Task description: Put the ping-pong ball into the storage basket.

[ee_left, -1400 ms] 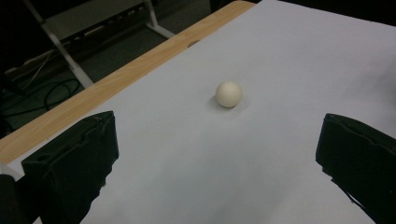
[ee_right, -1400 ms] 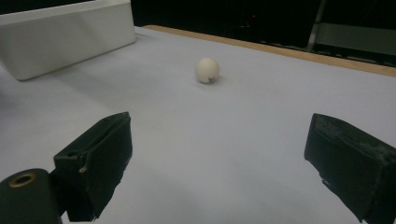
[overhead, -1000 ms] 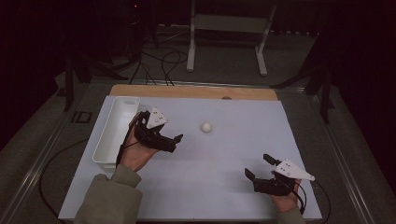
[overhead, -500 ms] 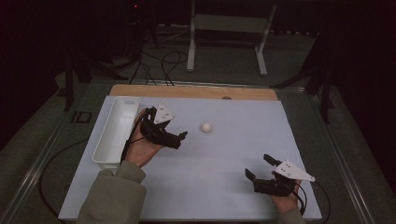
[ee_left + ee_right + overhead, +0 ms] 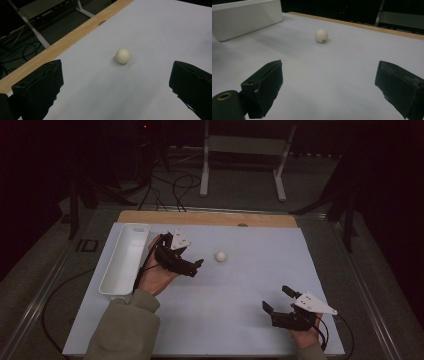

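The small white round ball lies on the pale blue table, just ahead of the left gripper, between the lines of its jaws, which stand wide apart and touch nothing. The right gripper also has jaws apart, with the ball far ahead.

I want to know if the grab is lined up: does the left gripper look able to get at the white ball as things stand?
Probably yes. The left gripper has its jaws wide open and pointed at the white ball, which sits apart from them on the bare white sheet with nothing between.
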A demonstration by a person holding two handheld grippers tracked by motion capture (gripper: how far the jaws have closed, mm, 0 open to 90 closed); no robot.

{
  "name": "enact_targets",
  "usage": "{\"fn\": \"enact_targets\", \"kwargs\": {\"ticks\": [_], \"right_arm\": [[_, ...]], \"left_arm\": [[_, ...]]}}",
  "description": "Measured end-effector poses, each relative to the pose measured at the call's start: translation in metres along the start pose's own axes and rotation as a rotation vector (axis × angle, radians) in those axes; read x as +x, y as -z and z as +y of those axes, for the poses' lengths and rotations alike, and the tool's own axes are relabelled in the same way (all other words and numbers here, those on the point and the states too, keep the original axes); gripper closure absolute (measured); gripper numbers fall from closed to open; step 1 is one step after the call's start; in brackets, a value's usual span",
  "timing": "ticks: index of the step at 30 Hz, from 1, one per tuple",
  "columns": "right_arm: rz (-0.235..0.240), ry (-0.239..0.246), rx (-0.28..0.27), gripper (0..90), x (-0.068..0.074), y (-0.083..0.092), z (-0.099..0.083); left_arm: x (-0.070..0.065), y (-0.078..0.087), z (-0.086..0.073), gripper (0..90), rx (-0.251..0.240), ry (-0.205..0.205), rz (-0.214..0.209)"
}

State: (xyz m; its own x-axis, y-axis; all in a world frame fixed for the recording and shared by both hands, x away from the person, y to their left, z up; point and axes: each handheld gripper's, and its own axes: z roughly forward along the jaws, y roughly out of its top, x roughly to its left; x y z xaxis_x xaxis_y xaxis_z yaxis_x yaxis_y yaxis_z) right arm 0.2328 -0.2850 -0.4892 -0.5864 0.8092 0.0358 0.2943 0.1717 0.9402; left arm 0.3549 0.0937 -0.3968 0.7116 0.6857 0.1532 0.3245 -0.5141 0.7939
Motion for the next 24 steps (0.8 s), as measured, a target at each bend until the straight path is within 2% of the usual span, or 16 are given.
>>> {"fn": "enact_targets", "kwargs": {"ticks": [24], "right_arm": [[0.004,-0.001,0.001,7.2,-0.001,0.000,0.000]], "left_arm": [[-0.002,-0.028,0.000,0.0,0.058,0.003,-0.011]]}}
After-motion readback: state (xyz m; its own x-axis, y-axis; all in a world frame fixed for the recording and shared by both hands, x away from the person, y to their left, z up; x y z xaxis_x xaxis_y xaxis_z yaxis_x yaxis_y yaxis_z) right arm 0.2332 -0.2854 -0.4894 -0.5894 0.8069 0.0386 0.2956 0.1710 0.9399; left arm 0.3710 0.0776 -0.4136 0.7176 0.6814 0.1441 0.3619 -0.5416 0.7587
